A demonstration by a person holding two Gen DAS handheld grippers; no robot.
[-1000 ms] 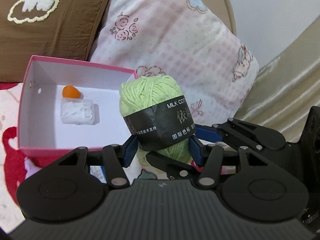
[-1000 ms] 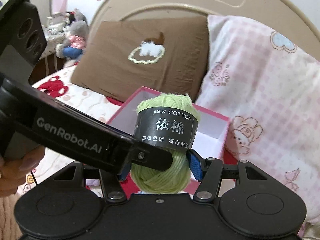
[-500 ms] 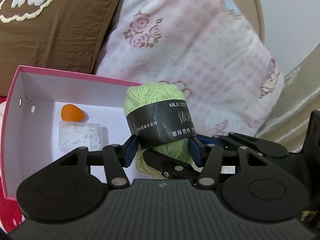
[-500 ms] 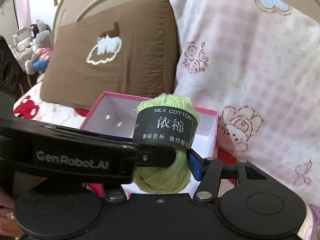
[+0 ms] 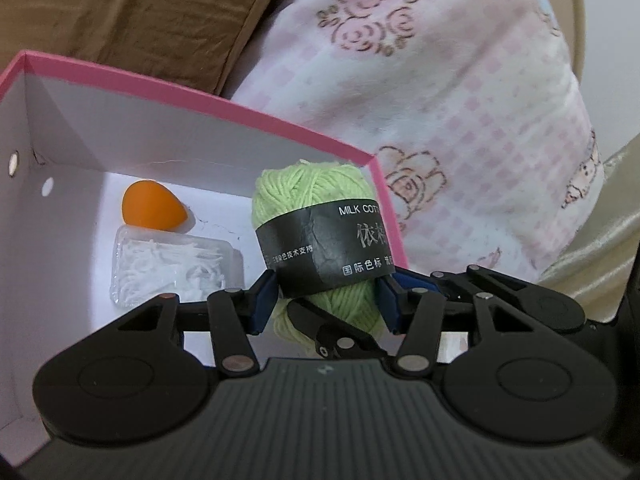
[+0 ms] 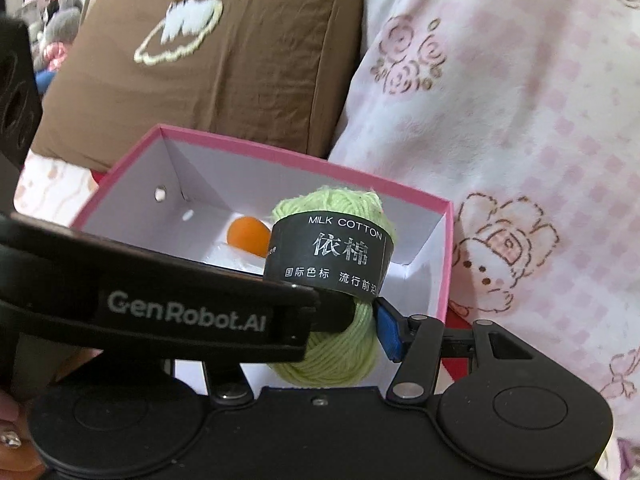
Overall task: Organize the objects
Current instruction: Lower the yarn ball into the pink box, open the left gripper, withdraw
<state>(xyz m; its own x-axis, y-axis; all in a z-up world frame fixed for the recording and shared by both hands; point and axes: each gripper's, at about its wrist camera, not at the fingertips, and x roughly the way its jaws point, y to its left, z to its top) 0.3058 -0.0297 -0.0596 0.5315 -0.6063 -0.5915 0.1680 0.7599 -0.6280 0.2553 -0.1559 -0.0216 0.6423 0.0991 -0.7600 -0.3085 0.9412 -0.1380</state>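
Yarn: pale green ball (image 5: 320,216) with a black paper band, held upright above the right end of the box, its top level with the far rim; whether its base touches the floor of the box cannot be told.
Left gripper: (image 5: 326,304) blue pads against both sides of the yarn at the band's lower edge; jaws closing on it. Tilted downward into the box.
Right gripper: (image 6: 344,320) pinching the same yarn just below the band; one blue pad (image 6: 388,328) shows on the right side, the other is hidden behind the left gripper's black body, which crosses in front. Pitched downward.
Hand: fingertips with a decorated nail (image 6: 10,438) at the lower left edge of the right wrist view, next to the left gripper's handle.
Box: pink outside, white inside (image 5: 192,120), open at the top, two small holes in the left wall; stands on the bed against the pillows.
Orange piece: (image 5: 154,208) rounded, on the box floor by the far wall.
Clear case: (image 5: 176,272) white bits inside, just in front of the orange piece, left of the yarn.
Brown pillow: (image 6: 224,64) behind the box, cloud motif stitched on.
Pink pillow: (image 5: 460,120) checked, cartoon print, behind and right of the box.
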